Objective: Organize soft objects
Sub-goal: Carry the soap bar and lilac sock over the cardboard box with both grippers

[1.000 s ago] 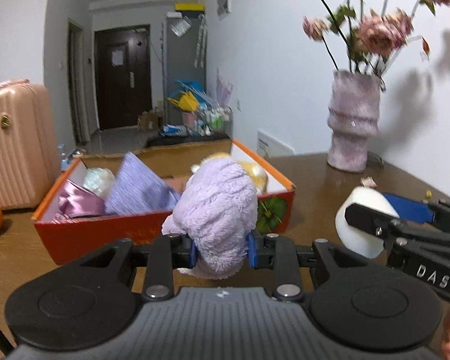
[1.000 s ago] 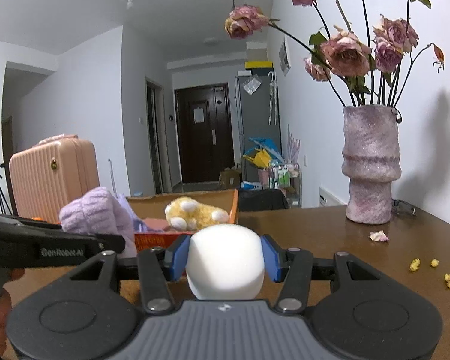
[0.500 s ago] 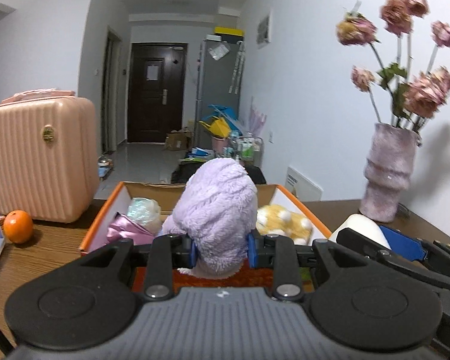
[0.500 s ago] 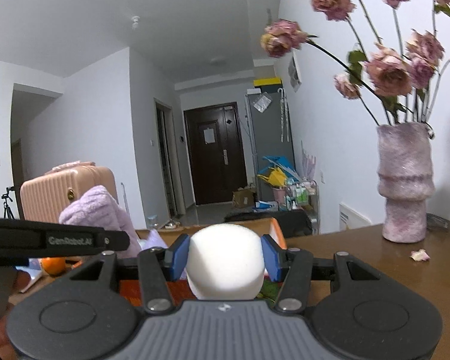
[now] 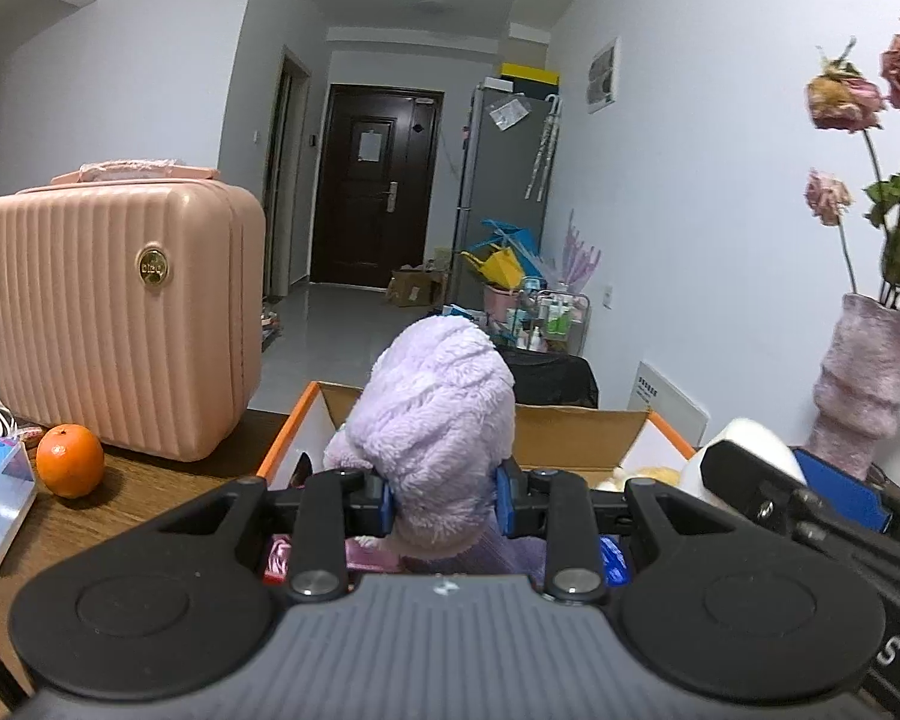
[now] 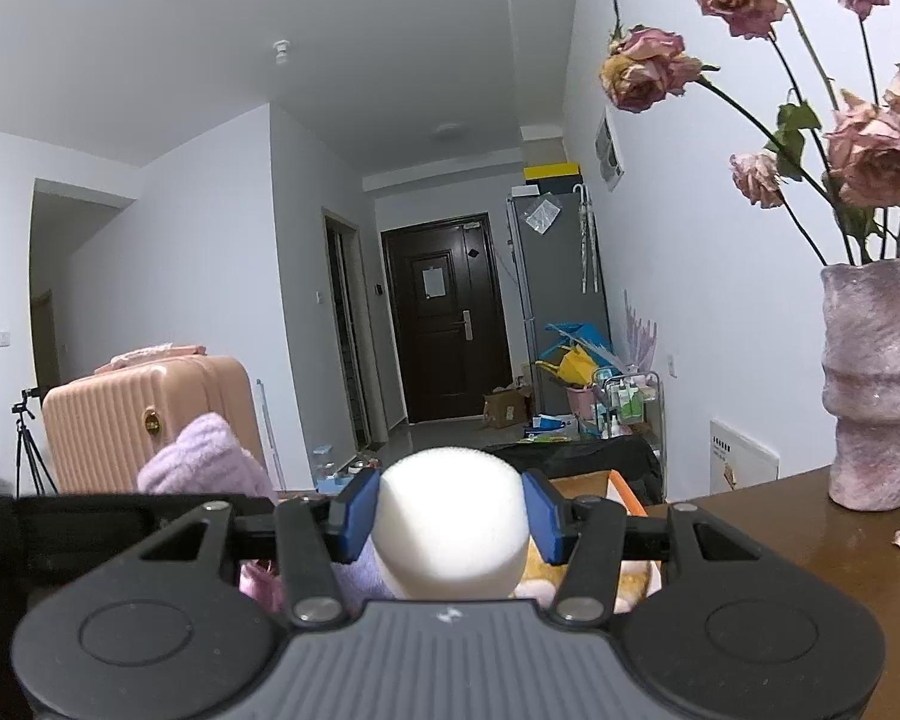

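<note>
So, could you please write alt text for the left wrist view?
The left hand-held gripper is shut on a fluffy lilac plush above an open orange-edged cardboard box. To the left, a pink ribbed case and an orange sit on the wooden table.

Pink suitcase point(image 5: 120, 312), orange point(image 5: 69, 460), flower vase point(image 6: 876, 384)

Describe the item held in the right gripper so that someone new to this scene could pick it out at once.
Start at the open orange cardboard box on the wooden table. The right gripper hangs above it, shut on a white foam cylinder. It is smooth and plain white, unlike the fuzzy lilac knit item in the left gripper.
</note>
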Available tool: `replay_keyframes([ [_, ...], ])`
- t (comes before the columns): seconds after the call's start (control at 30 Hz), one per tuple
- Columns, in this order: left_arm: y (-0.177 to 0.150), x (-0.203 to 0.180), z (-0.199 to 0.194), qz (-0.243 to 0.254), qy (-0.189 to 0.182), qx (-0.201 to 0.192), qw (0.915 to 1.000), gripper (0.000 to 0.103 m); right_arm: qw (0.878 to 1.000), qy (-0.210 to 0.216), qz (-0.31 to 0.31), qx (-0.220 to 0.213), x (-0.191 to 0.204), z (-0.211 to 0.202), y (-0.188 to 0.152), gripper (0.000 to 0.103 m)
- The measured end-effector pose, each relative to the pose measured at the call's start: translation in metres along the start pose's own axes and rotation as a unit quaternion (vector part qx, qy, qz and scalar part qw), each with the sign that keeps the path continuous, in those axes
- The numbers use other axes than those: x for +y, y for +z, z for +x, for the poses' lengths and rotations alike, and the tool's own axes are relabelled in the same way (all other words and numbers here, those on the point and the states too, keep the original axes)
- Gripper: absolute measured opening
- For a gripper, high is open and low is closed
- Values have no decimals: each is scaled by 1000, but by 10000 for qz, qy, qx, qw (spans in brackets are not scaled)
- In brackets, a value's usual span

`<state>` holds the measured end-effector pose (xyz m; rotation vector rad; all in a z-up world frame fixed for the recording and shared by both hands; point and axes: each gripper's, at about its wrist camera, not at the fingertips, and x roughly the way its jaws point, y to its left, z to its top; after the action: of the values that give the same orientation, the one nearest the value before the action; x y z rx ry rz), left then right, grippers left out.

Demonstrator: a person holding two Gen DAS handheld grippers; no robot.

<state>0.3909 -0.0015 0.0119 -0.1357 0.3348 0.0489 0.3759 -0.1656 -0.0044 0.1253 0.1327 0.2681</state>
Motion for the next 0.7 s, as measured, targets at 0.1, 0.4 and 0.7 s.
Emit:
replay_keyframes([
  [0.1, 4, 4, 11, -75, 76, 11, 9999, 30, 10000, -11, 19, 28, 4, 15, 2, 51],
  [0.4, 10, 16, 51, -256, 154, 89, 9995, 30, 10000, -24, -34, 72, 13, 57, 3, 51],
  [0.7, 11, 36, 86, -367, 186, 200, 9990, 30, 9996, -96, -13, 249, 10, 95, -4, 51],
])
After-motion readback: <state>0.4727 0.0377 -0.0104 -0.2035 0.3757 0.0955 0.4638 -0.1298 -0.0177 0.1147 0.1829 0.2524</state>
